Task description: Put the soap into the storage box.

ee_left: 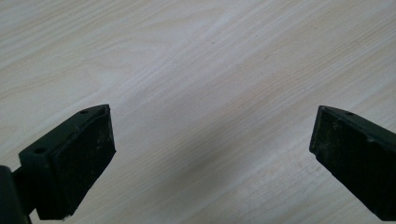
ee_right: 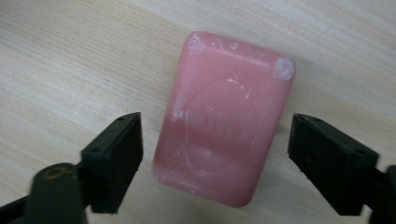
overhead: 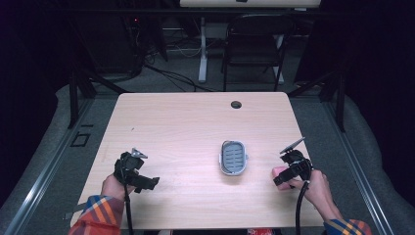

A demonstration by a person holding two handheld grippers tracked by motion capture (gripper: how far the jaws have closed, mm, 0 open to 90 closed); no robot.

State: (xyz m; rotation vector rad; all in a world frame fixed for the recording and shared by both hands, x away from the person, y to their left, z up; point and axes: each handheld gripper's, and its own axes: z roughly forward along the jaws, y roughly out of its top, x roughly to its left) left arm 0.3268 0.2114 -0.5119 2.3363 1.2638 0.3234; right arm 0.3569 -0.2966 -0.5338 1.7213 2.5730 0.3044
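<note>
On the left side of the table [overhead: 161,117], your left gripper [ee_left: 210,144] sits parked w/ jaws spread wide and nothing between them, just pale wood-grain laminate underneath; looks like you're keeping it clear of the work. Its pads [ee_left: 84,154] are matte black rubber, scuffed, blocky w/ angled faces.

Mid-table sits the soap dish [overhead: 233,157]: grey oval, slotted floor for drainage, pale rim, likely plastic. It's empty, prob the drop spot.

Over at the right edge, your right gripper [ee_right: 215,163] straddles the pink soap bar [ee_right: 224,119], which lies flat on the wood, near the dish but not touching it. Jaws are partly open, one either side of the bar's long edges w/ a gap each side, so no grip yet. Straddling the narrow width gives flat faces to pinch. Bar's a rounded rectangle, waxy, w/ an embossed oval stamp and whitish dried scuffs at the corners; could be slick, so squeeze square.
</note>
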